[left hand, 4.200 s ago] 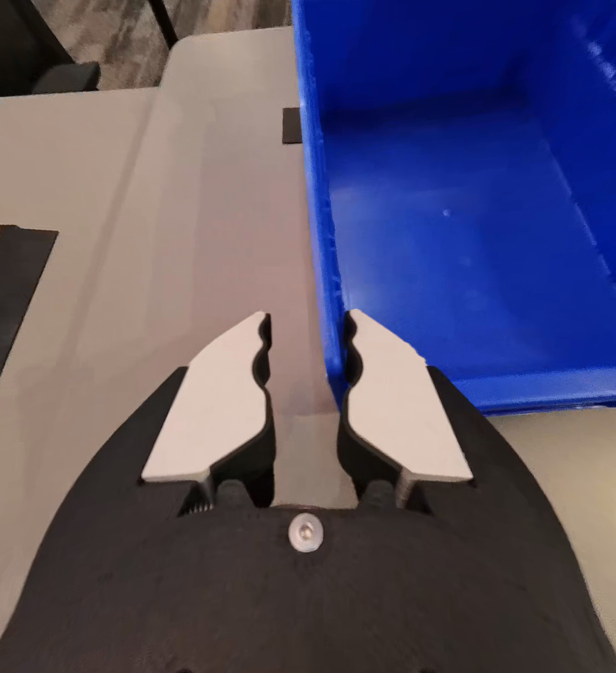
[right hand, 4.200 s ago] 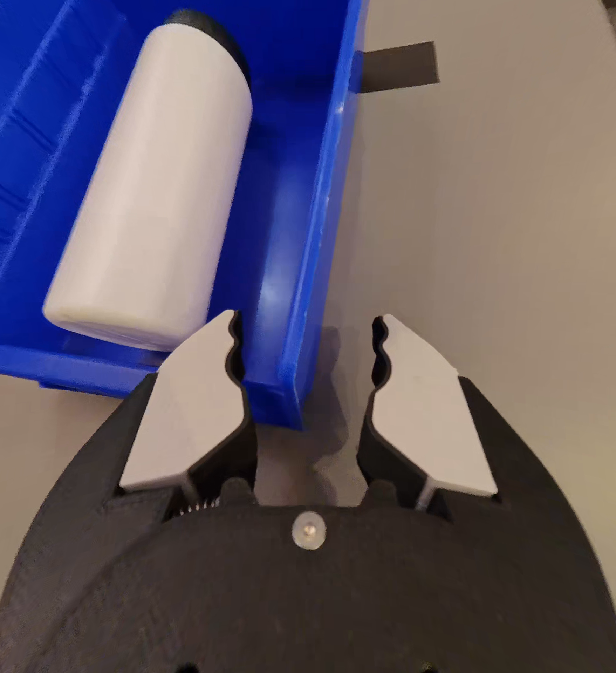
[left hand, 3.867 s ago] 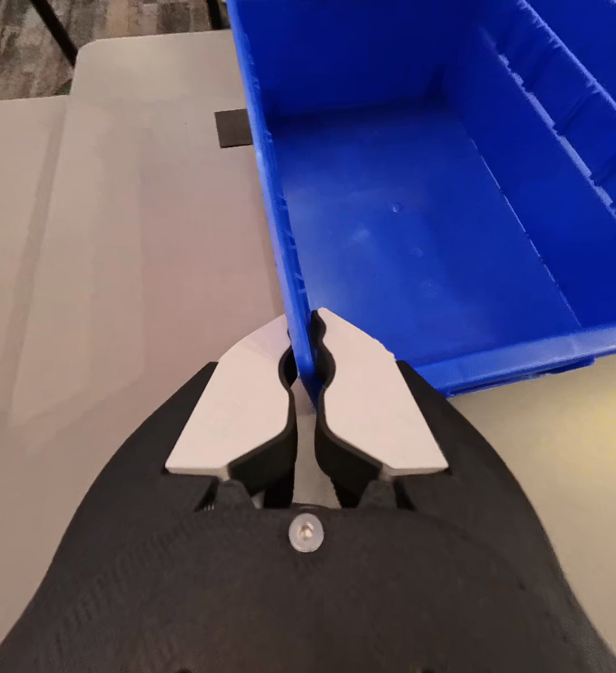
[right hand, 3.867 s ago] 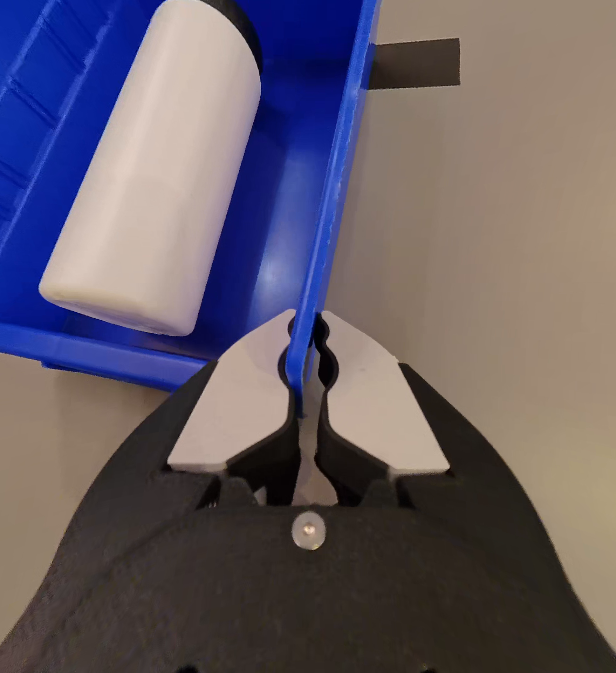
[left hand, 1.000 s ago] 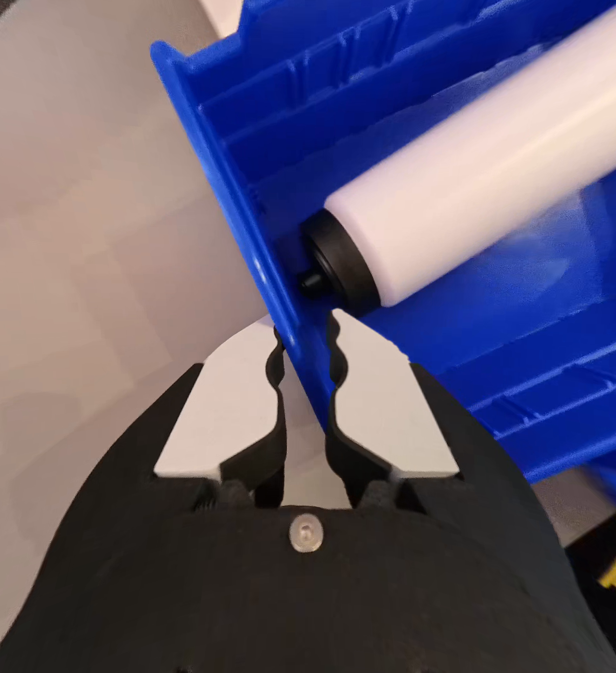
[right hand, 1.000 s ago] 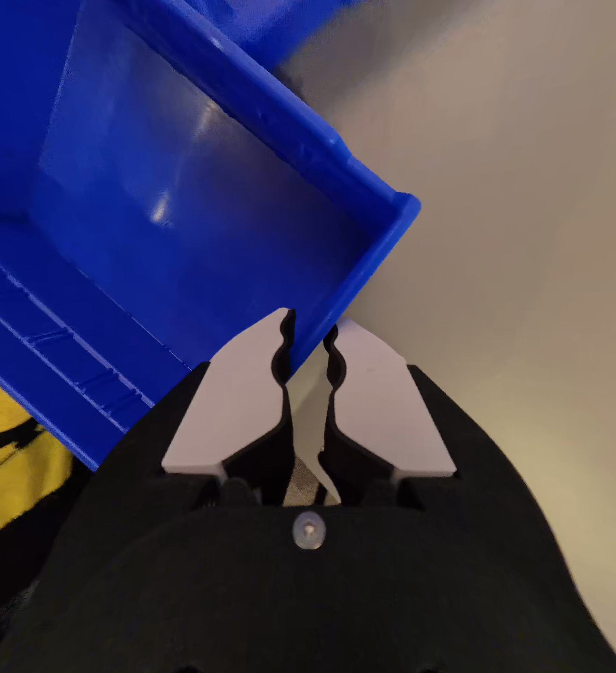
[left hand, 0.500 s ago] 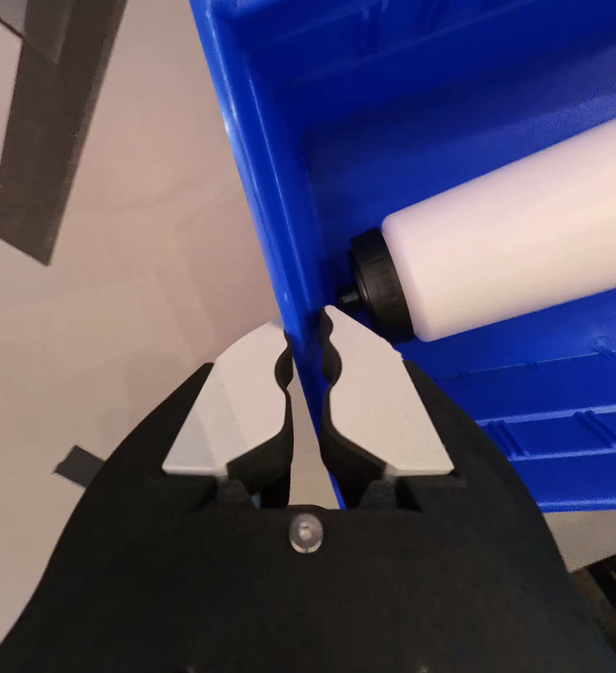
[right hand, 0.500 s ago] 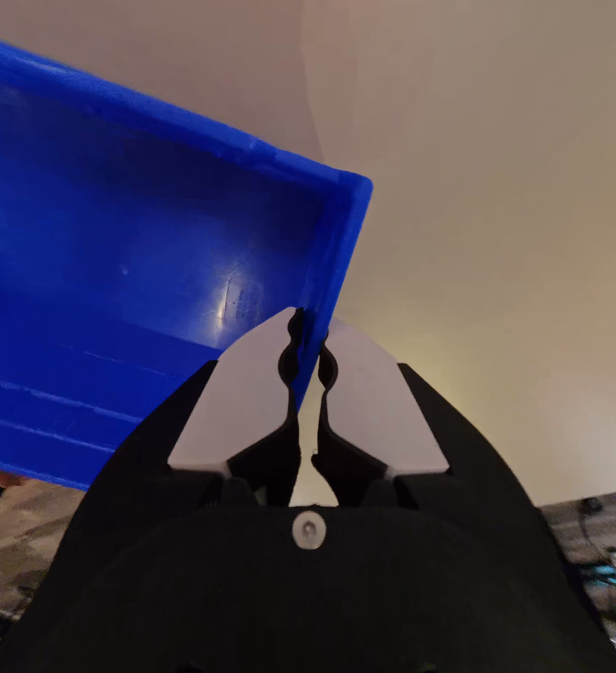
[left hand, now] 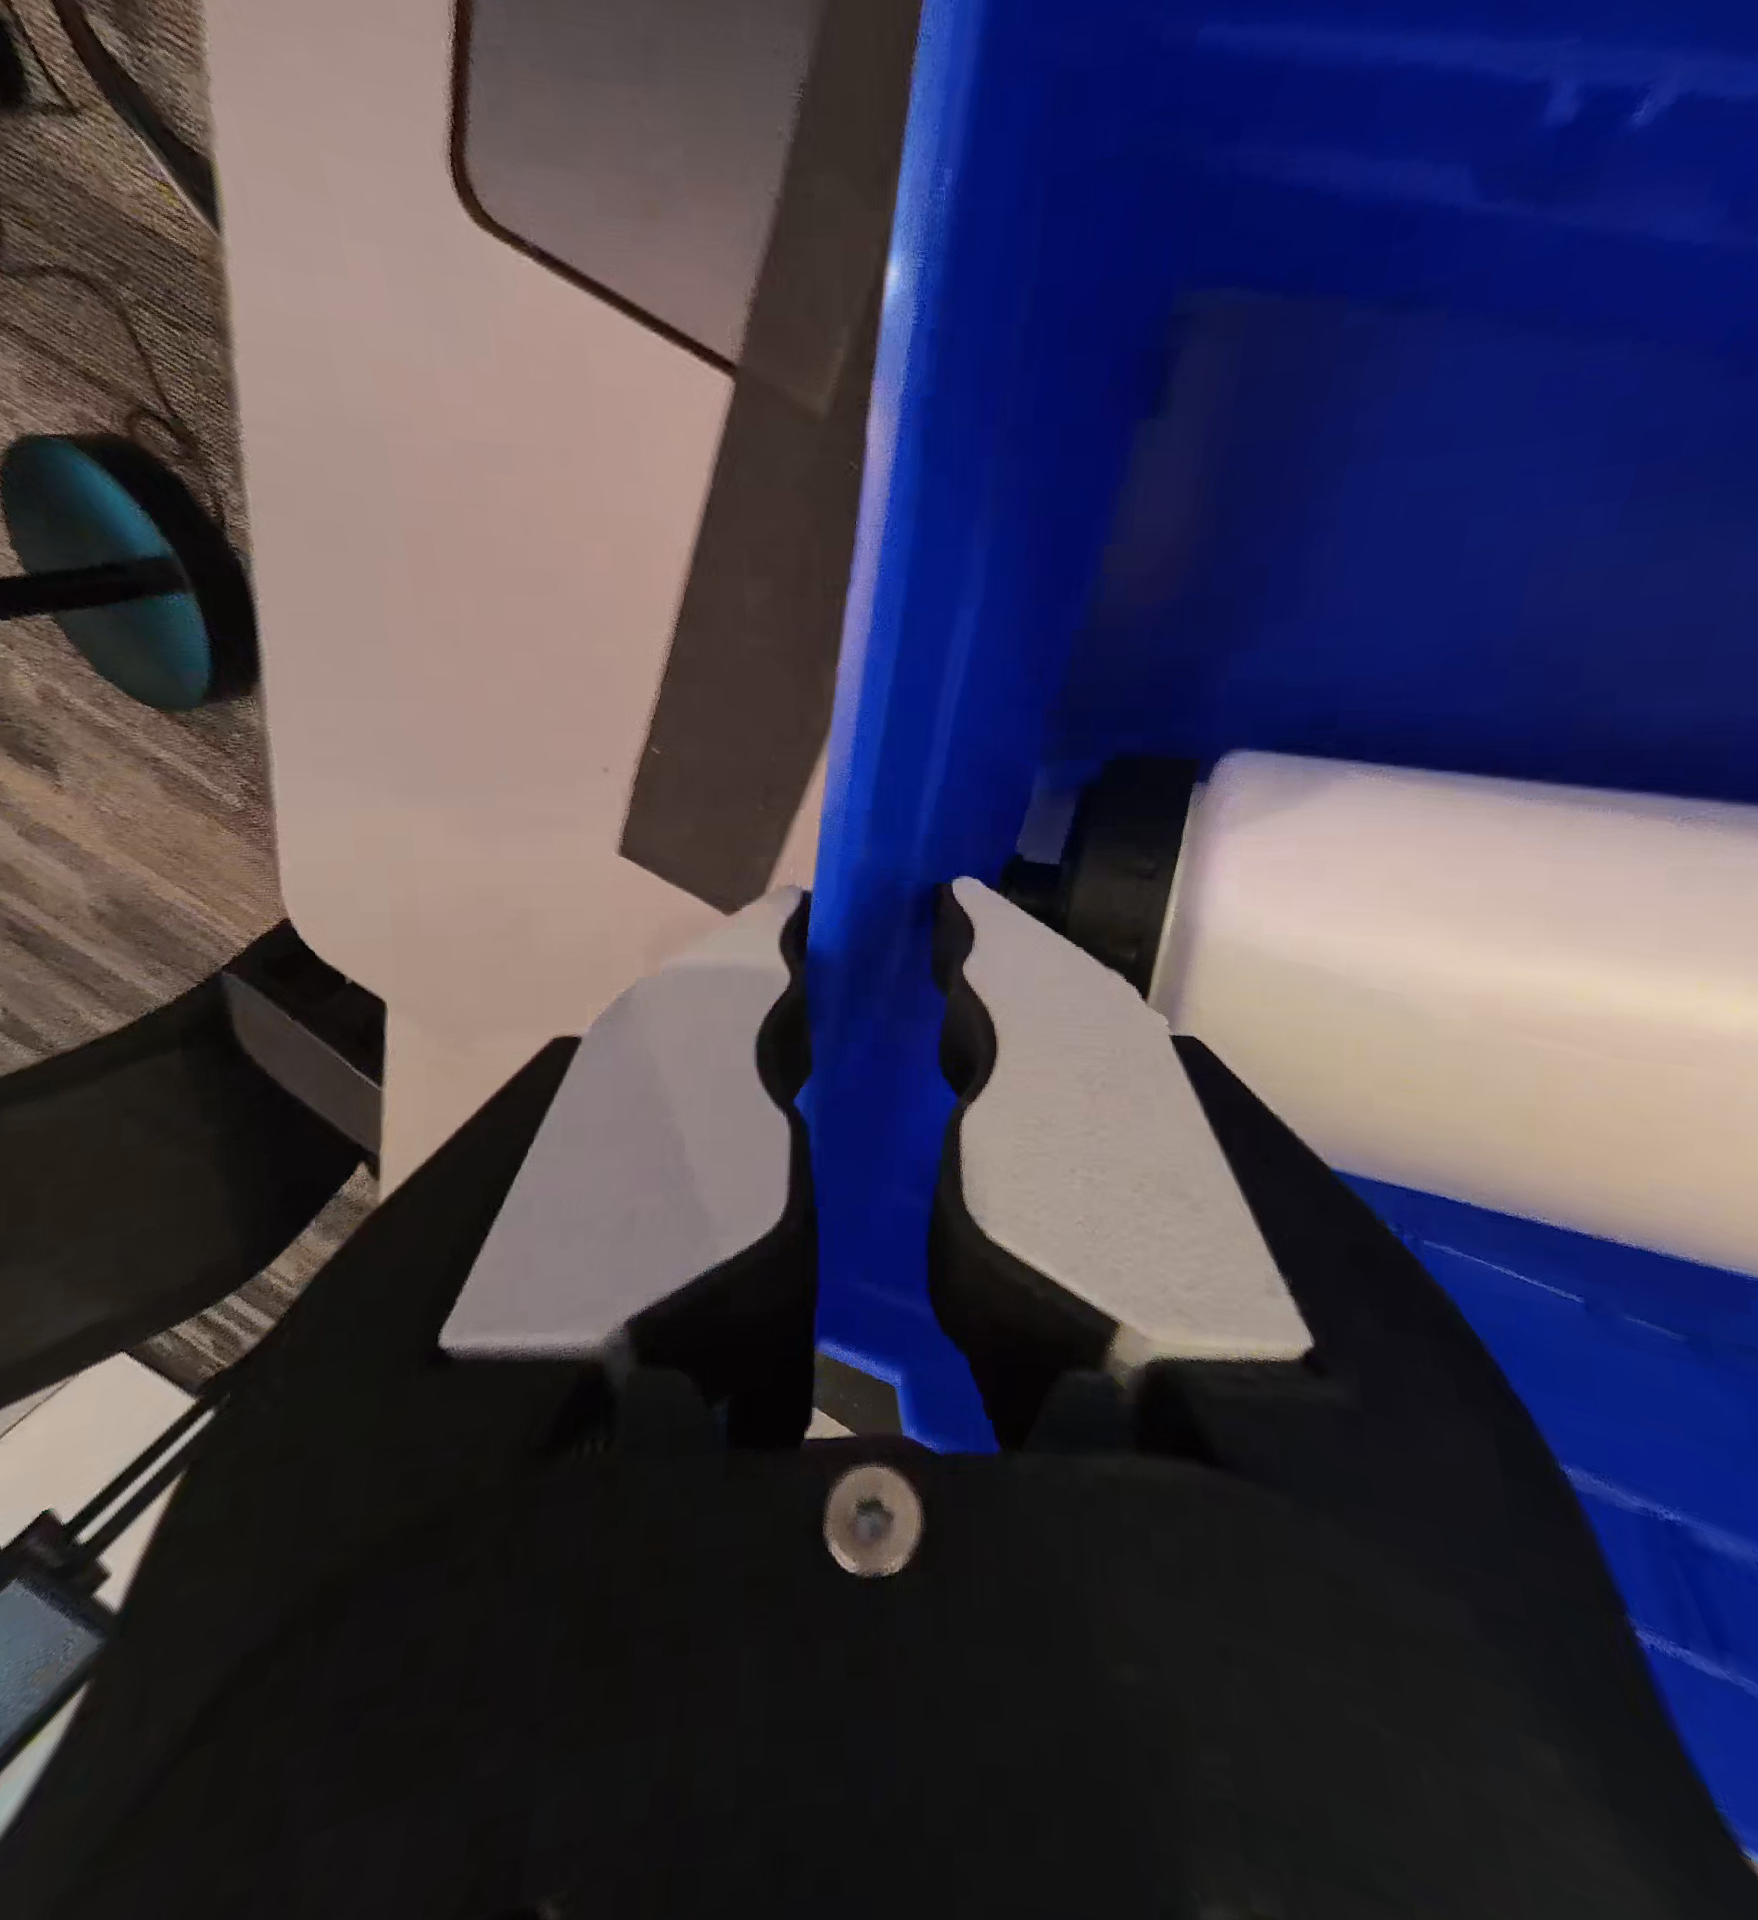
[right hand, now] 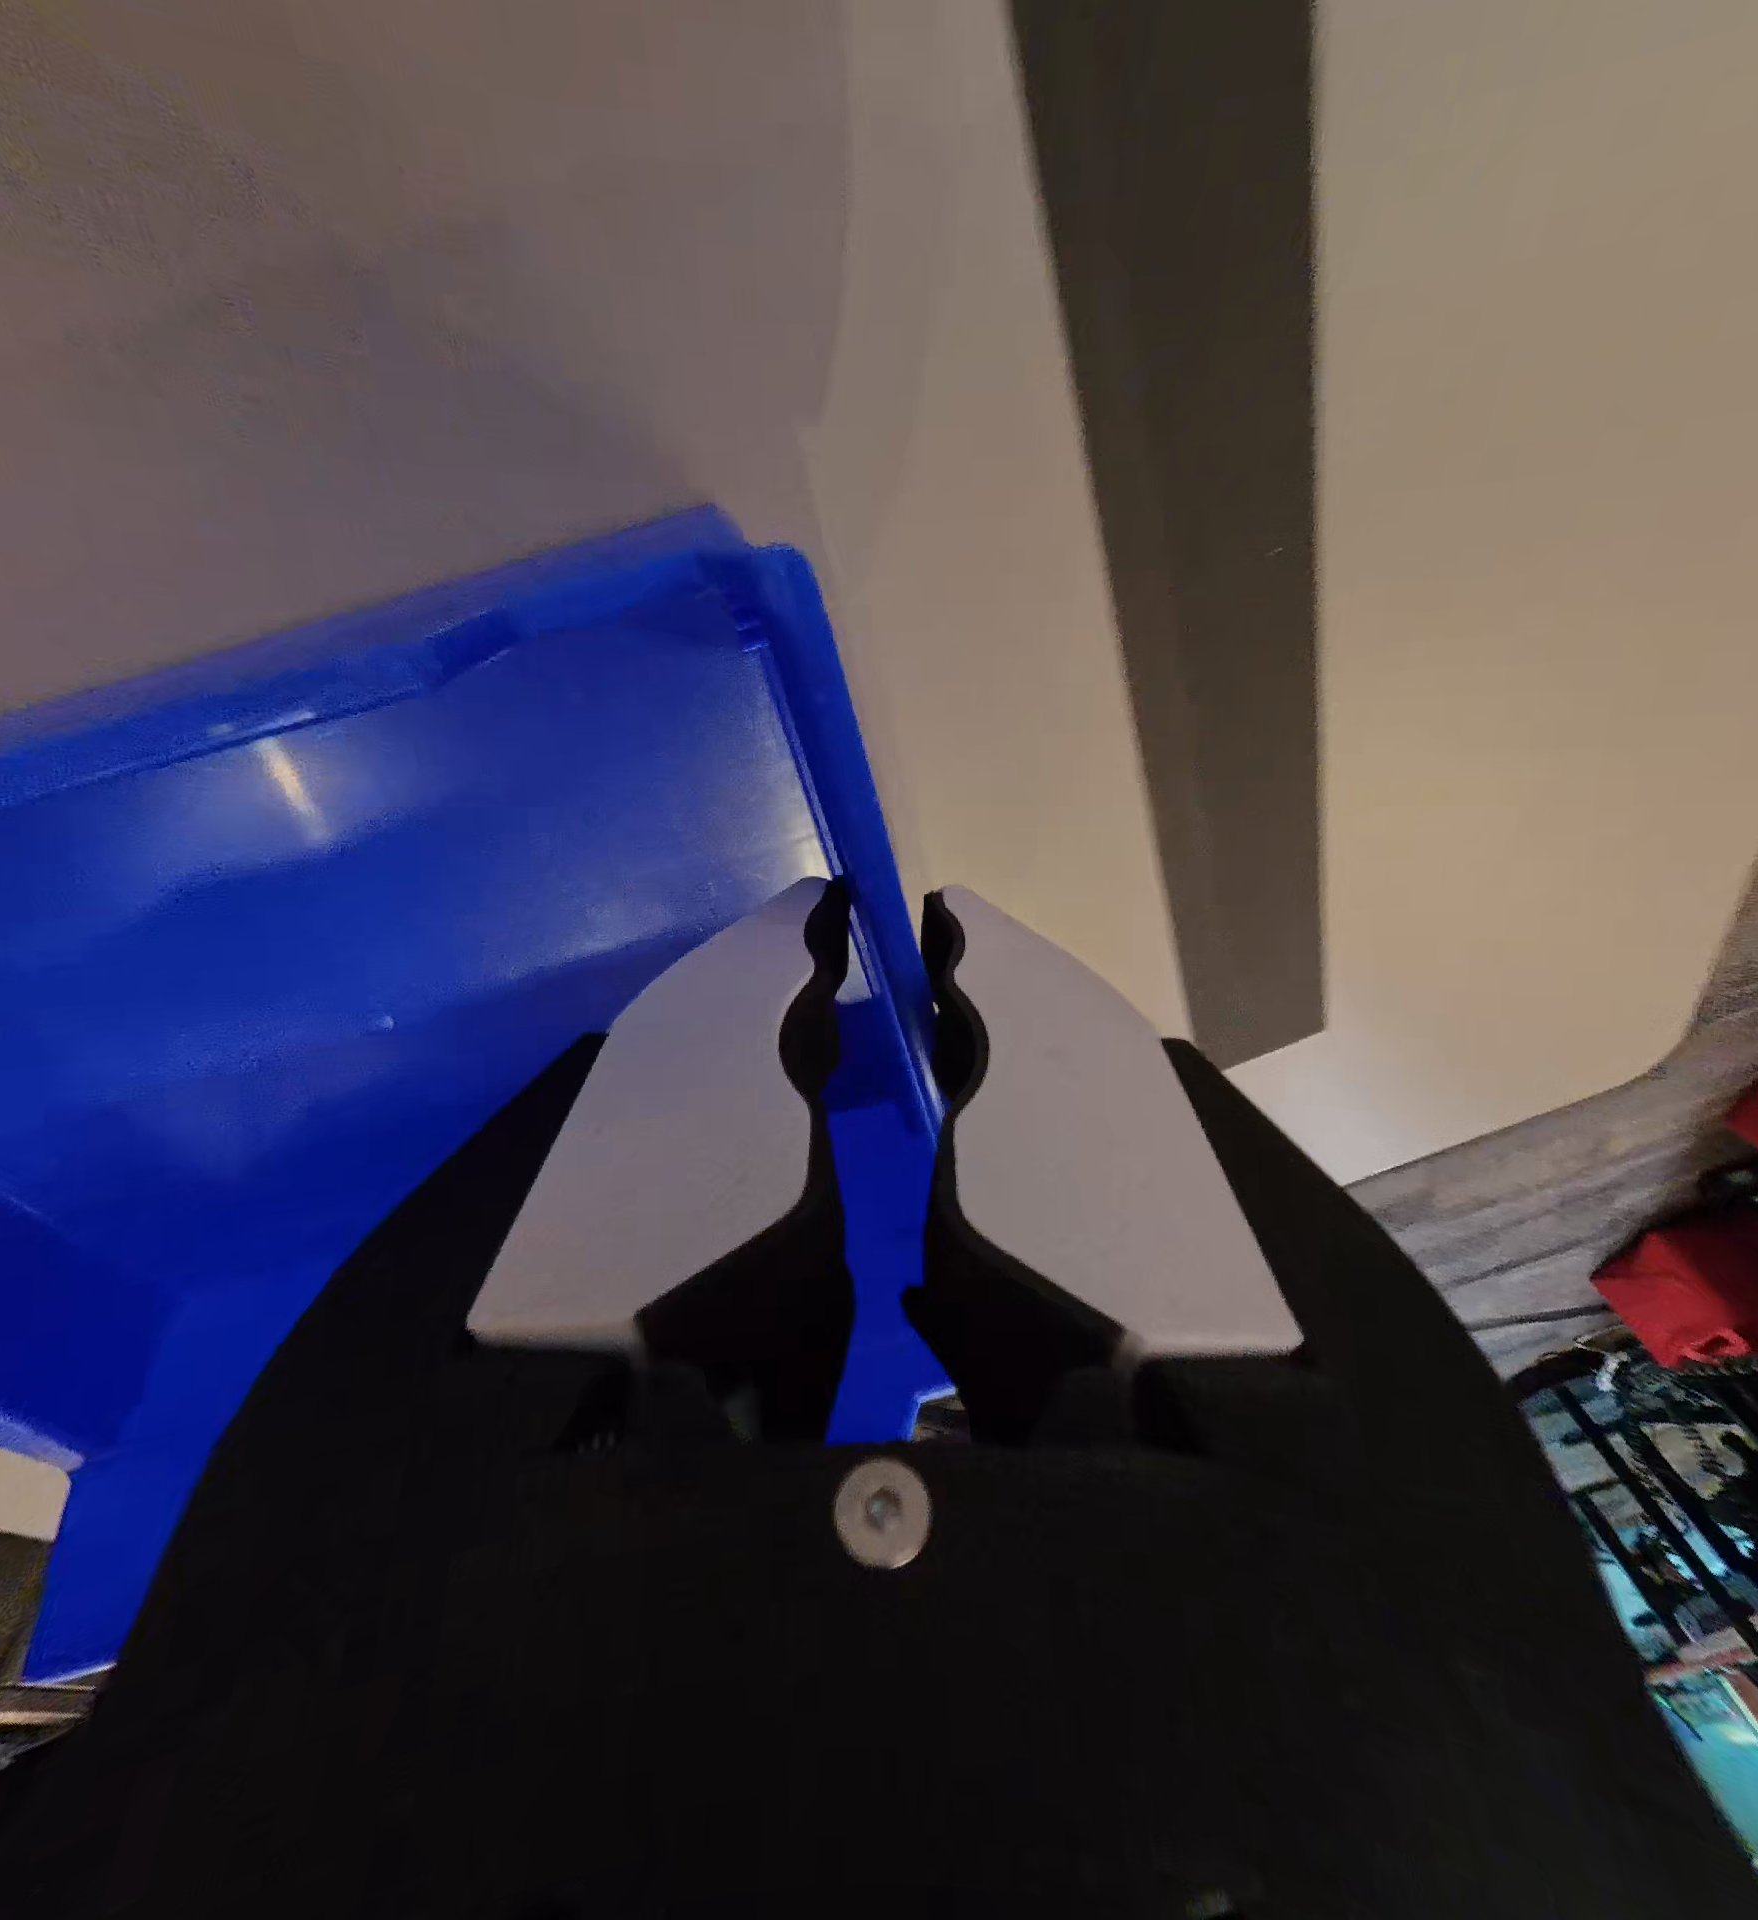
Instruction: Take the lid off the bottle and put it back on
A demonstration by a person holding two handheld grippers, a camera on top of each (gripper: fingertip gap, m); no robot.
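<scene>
Left wrist view: the left gripper (left hand: pixel 867 909) is clamped on the blue bin (left hand: pixel 1374 468) wall; the white bottle (left hand: pixel 1477 997) lies inside, black lid (left hand: pixel 1124 862) against that wall. Right wrist view: the right gripper (right hand: pixel 880 899) pinches the bin's opposite wall; bottle unseen. Judged rigid, smooth and slippery; grasp body and ribbed lid.

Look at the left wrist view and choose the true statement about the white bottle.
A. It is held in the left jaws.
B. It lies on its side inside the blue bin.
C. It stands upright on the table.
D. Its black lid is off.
B: the white bottle lies sideways inside the blue bin, black lid on, while the left gripper clamps the bin's wall.
</scene>
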